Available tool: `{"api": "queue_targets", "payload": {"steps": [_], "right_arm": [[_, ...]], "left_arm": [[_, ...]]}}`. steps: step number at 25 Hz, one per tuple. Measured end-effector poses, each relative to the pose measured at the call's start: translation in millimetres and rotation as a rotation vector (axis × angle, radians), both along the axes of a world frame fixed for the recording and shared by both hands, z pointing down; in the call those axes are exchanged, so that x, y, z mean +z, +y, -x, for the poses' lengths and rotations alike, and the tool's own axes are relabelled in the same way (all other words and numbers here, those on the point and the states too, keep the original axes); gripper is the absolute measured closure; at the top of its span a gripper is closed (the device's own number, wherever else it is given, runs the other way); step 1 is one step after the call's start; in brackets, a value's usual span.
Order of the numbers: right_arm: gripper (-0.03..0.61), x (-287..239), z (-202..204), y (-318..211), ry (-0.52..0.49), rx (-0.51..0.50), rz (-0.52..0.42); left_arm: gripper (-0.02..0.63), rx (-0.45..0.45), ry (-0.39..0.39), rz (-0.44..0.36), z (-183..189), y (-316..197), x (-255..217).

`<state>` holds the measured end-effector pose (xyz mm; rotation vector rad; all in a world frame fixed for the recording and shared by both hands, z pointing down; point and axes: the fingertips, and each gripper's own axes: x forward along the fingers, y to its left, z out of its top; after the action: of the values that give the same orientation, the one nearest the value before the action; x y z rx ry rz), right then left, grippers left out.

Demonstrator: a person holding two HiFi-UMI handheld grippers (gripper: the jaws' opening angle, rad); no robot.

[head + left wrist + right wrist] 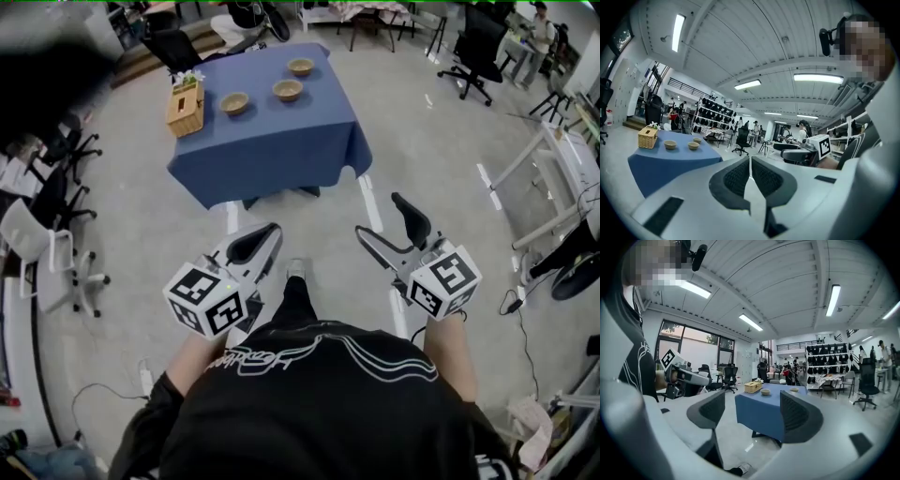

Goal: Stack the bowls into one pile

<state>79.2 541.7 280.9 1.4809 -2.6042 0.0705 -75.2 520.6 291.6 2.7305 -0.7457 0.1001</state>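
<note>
Three tan bowls [234, 103] [288, 90] [301, 67] stand apart on a table with a blue cloth [272, 150], well ahead of me across the floor. Both grippers are held at waist height, far short of the table. My left gripper [255, 246] is shut with nothing in it; in its own view the pads meet [750, 165], and the bowls [670, 145] [693, 146] show at the left. My right gripper [392, 234] stands open and empty. In the right gripper view its jaws [752, 401] frame the table, with a bowl [765, 392] between them.
A wicker box [185, 108] with flowers sits at the table's left edge. Office chairs [56, 244] line the left side, and another [476, 52] stands at the back right. A white frame [539, 159] and floor cables lie to the right. People stand far back.
</note>
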Motion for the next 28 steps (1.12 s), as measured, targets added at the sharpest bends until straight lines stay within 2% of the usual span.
{"api": "queue_targets", "payload": {"steps": [5,14,20,28], "right_arm": [[0.218,2,5,-73,0.004,-0.003,0.02],[0.218,13,10,-250,-0.004,-0.008,0.091],[0.218,23,17,-349,0.022,-0.079,0.147],[0.218,31,9,-454,-0.007,-0.027,0.164]], "left_arm": [[0.58,-0.019,0.019,0.012,12,-71,3],[0.58,-0.024,0.014,0.041,14,-247,17],[0.58,-0.037,-0.008,0.067,18,-349,19],[0.58,-0.027,-0.01,0.081,20,-455,29]]}}
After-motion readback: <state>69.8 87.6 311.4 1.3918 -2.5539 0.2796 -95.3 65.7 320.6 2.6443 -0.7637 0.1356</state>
